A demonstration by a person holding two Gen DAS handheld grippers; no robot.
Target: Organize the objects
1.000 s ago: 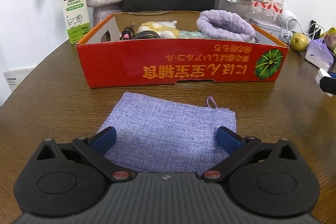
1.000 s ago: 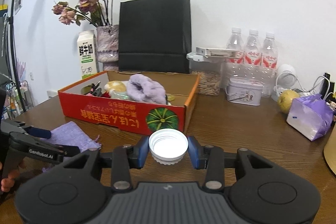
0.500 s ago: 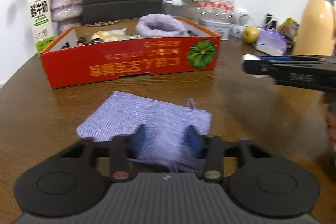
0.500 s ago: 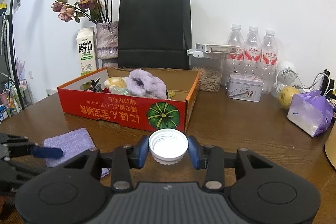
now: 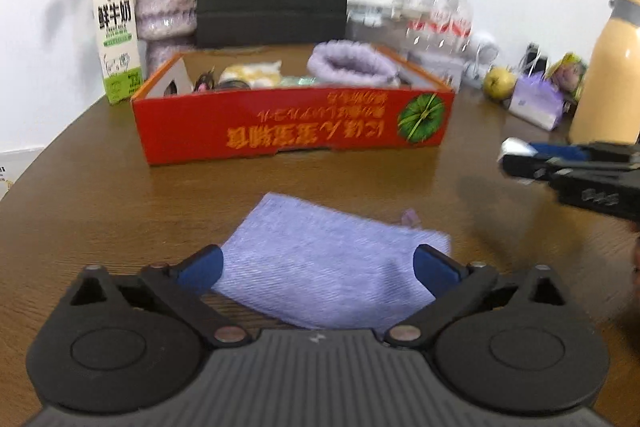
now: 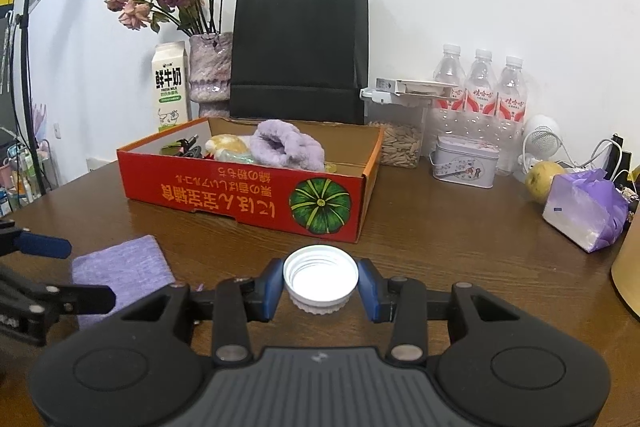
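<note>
A flat purple cloth pouch [image 5: 328, 267] lies on the wooden table in front of the red cardboard box [image 5: 296, 131]. My left gripper [image 5: 318, 259] hovers just over the pouch's near edge; its jaws are opening and stand wide, with the pouch spanning the gap below them, unpressed. In the right wrist view the pouch [image 6: 120, 267] and left gripper [image 6: 68, 271] sit at the lower left. My right gripper [image 6: 320, 283] is shut on a white bottle cap [image 6: 320, 275], open side up, above the table in front of the box [image 6: 224, 195]. The box holds a purple fuzzy item, a plush toy and small things.
Behind the box stand a milk carton [image 6: 170, 87], a vase of dried flowers [image 6: 210, 67] and a black paper bag [image 6: 300, 55]. To the right are water bottles [image 6: 480, 87], a tin [image 6: 466, 163], a yellow fruit [image 6: 542, 179], a purple tissue pack [image 6: 584, 211] and a yellow flask [image 5: 608, 79].
The left gripper's jaws, wide a second ago and narrowed over the pouch half a second ago, are wide again. Its view has swung back leftward. The right gripper and cap have not moved.
</note>
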